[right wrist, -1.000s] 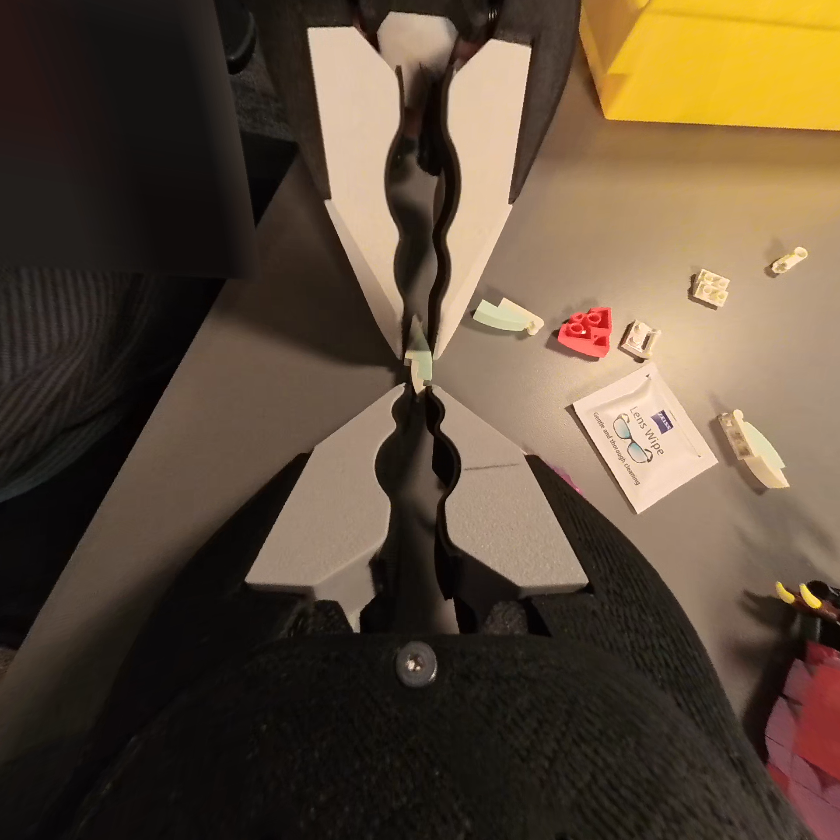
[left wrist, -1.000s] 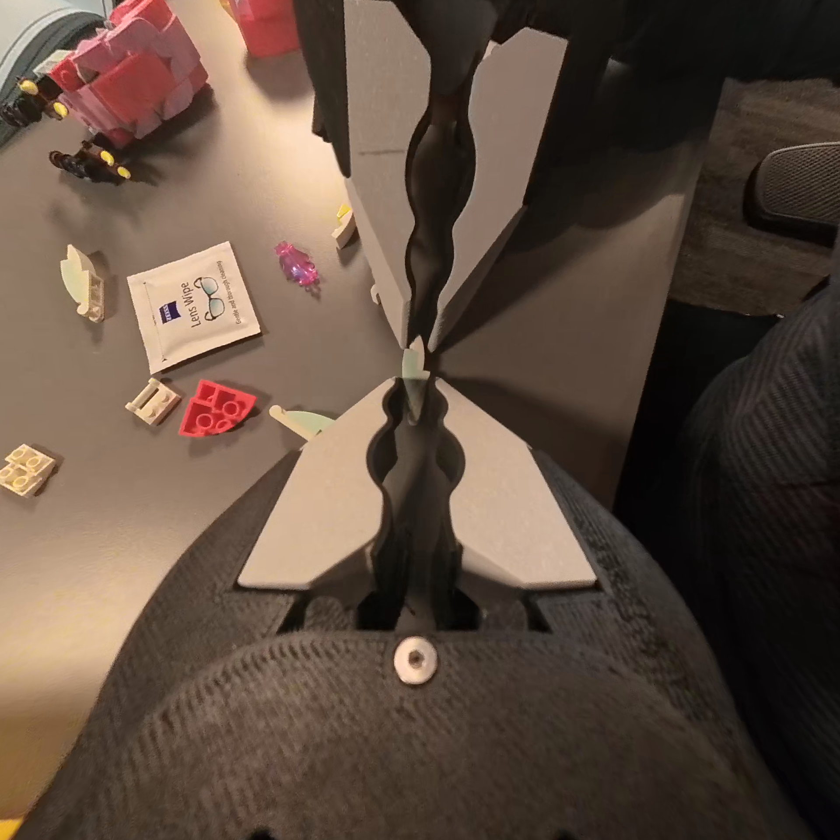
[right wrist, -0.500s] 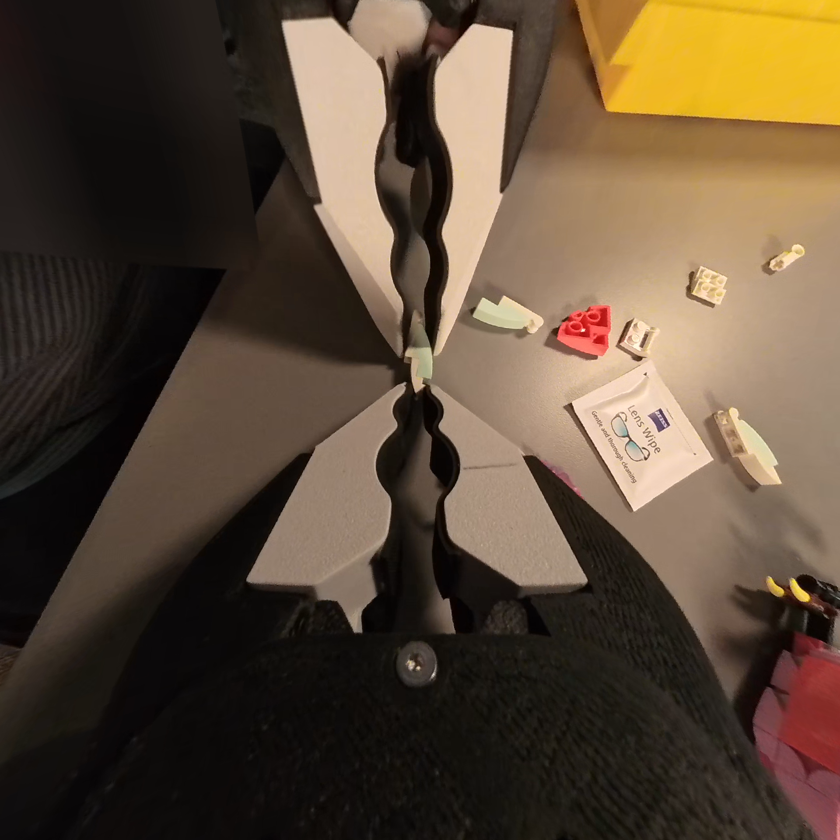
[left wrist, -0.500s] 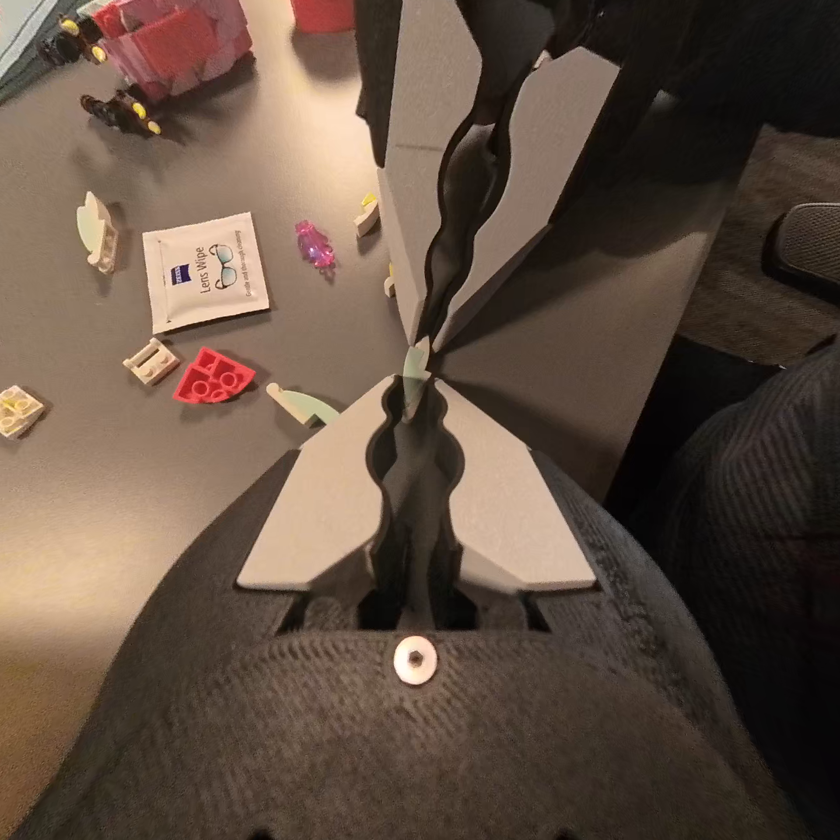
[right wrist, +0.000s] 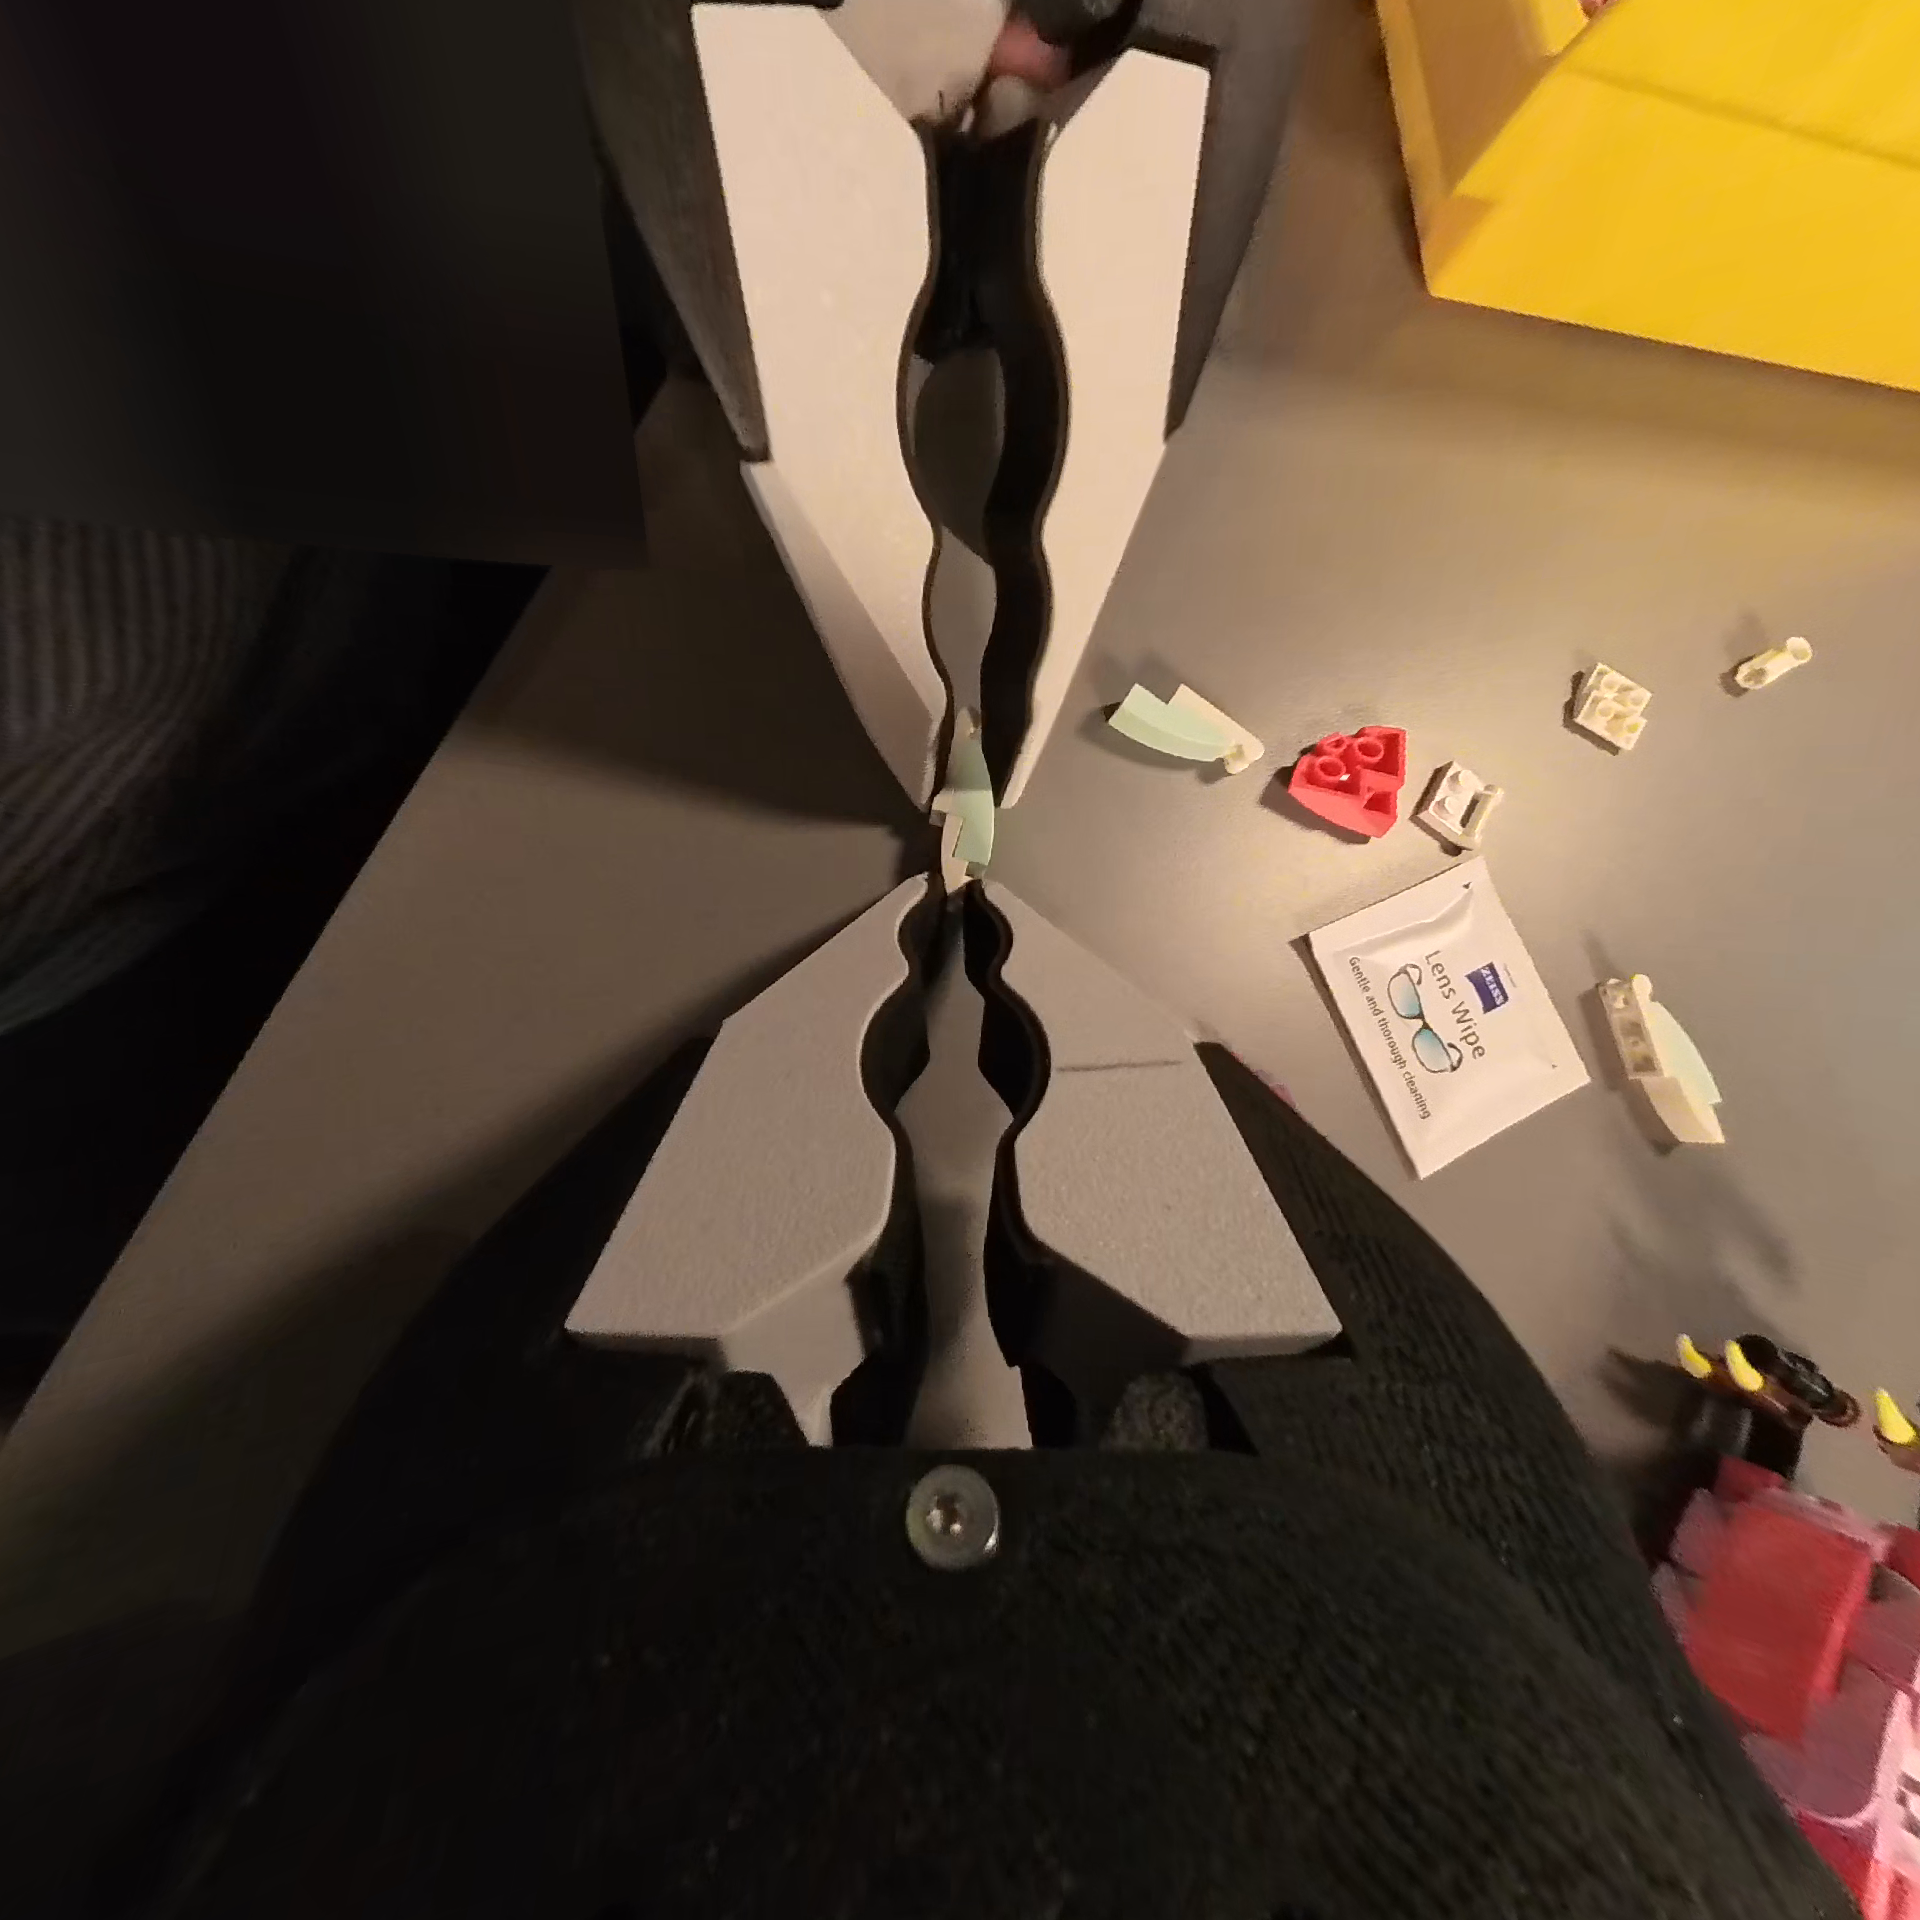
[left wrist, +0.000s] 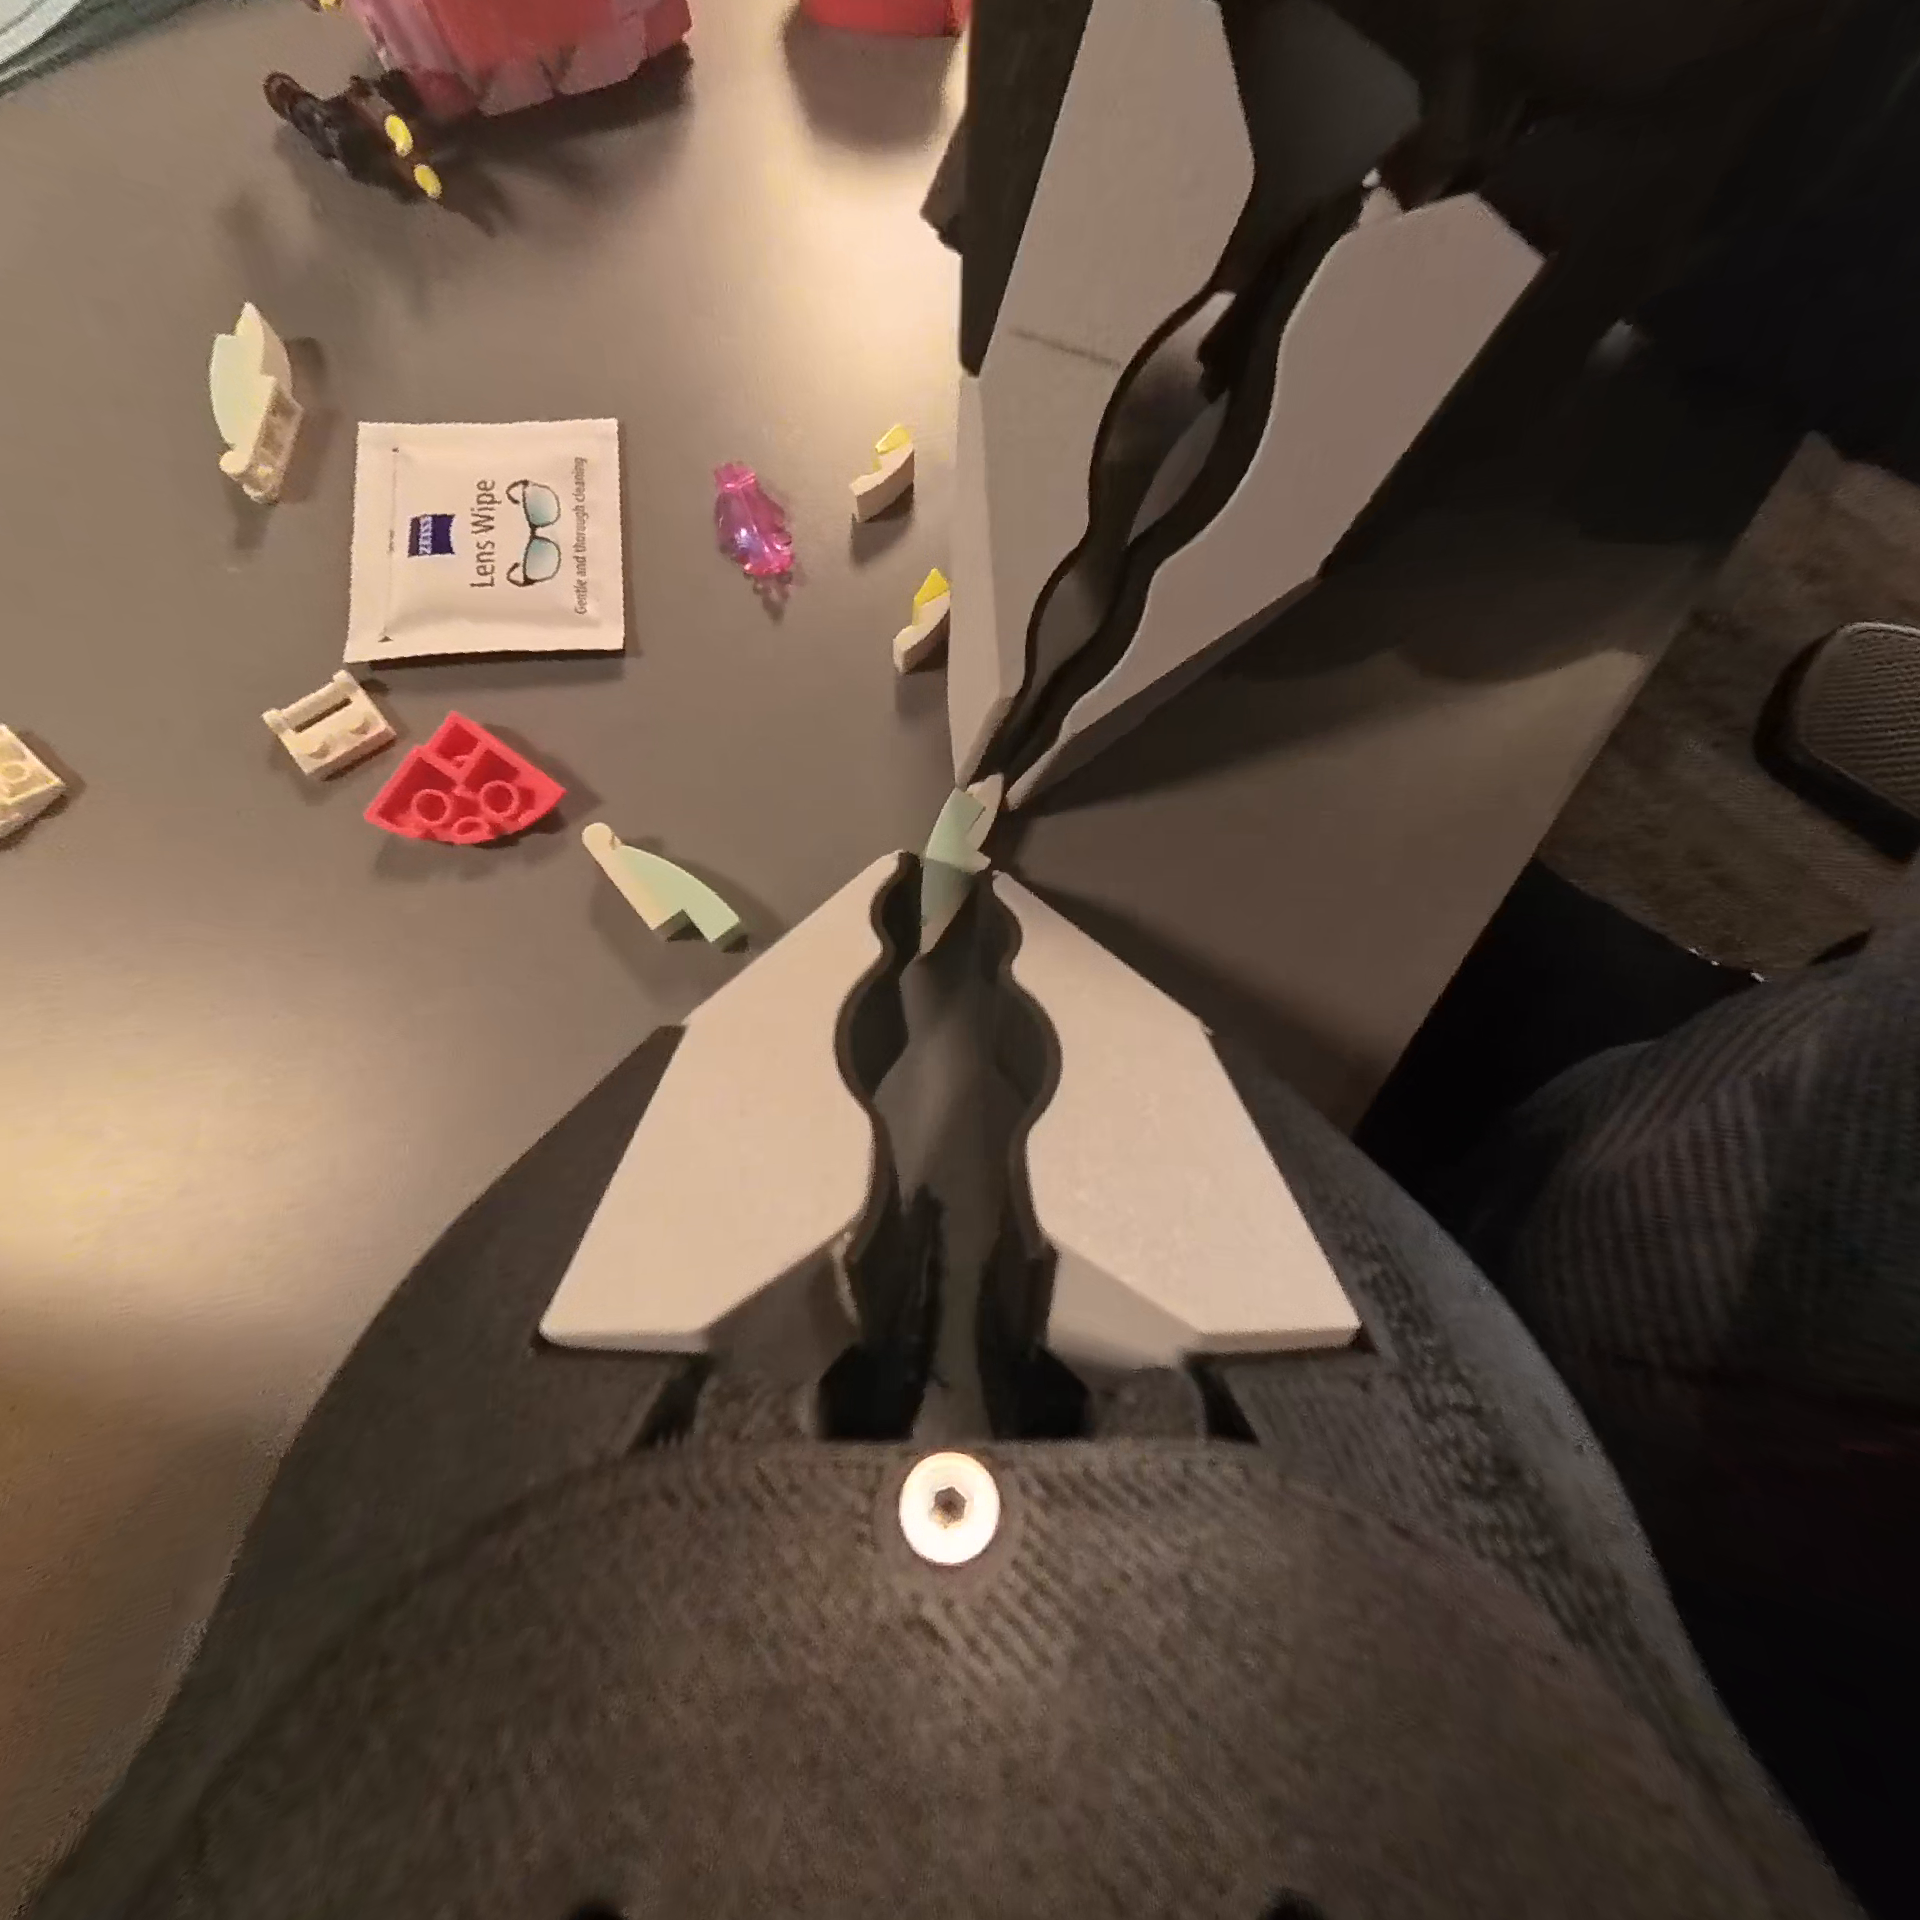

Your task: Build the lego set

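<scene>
The left gripper (left wrist: pixel 948 883) and the right gripper (right wrist: pixel 958 891) meet tip to tip above the near edge of the dark grey surface (left wrist: pixel 260 987), and both grip one small pale-green and cream curved brick piece (left wrist: pixel 951 847). The left fingers (left wrist: pixel 790 1039) are closed to a narrow slot, with one end of the piece wedged between their tips. Seen from the right wrist, the right fingers (right wrist: pixel 1049 966) are almost fully closed, nipping the cream end of the same piece (right wrist: pixel 966 821) at its 6 o'clock end, while the other gripper's tips clamp its 12 o'clock end.

In the left wrist view, a matching pale-green curved piece (left wrist: pixel 665 888) lies on the surface at 9 o'clock of the fingertips. Farther out at 9 to 10 o'clock sit a red rounded brick (left wrist: pixel 462 795), a cream clip plate (left wrist: pixel 327 738) and a white lens-wipe sachet (left wrist: pixel 488 540). A translucent pink crystal piece (left wrist: pixel 753 520) lies at 11 o'clock. A pink and red brick build (left wrist: pixel 520 42) stands at the far edge. The right wrist view shows a yellow box (right wrist: pixel 1662 177) at 1 o'clock.
</scene>
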`<state>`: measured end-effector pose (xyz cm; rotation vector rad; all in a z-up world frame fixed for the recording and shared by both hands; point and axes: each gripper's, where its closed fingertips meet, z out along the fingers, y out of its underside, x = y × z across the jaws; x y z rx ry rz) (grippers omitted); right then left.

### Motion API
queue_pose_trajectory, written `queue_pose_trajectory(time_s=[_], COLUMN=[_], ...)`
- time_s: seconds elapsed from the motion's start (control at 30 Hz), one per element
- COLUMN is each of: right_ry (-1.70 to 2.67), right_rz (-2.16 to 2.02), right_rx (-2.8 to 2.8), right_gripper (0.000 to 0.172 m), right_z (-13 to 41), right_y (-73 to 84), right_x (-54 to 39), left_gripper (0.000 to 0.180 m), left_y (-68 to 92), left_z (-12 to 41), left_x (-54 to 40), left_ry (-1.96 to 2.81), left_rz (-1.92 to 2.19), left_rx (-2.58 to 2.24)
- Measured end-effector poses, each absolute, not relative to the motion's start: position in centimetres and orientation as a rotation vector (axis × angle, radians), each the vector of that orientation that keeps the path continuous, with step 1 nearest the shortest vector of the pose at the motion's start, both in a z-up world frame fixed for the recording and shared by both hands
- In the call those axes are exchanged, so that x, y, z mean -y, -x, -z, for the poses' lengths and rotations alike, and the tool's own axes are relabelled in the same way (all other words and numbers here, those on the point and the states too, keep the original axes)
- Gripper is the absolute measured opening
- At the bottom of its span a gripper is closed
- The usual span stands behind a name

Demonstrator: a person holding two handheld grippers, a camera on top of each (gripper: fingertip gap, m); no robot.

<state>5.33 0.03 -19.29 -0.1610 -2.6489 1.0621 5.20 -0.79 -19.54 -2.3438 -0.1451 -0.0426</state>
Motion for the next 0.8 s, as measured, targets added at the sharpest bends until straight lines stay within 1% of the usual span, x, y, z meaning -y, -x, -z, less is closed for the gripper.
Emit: queue_pose_trajectory(time_s=[0.3, 0.53, 0.7, 0.8], right_ry=[0.292, 0.383, 0.28, 0.19], right_rz=[-1.048, -1.123, -1.086, -1.042], right_rx=[2.513, 2.368, 2.386, 2.45], right_gripper=[0.002, 0.002, 0.002, 0.002], right_z=[19.0, 17.2, 17.3, 18.2], right_y=[-2.8, -1.4, -2.0, -2.9], right_x=[0.3, 0.6, 0.5, 0.5], left_gripper=[0.009, 0.009, 0.009, 0.009], left_y=[-2.9, -1.4, -1.8, -2.7], left_z=[19.3, 17.6, 17.5, 18.6], left_x=[1.1, 1.3, 1.3, 1.2], left_ry=[2.278, 2.157, 2.156, 2.228], left_rz=[-0.149, -0.305, -0.352, -0.302], left_rx=[0.221, 0.239, 0.191, 0.117])
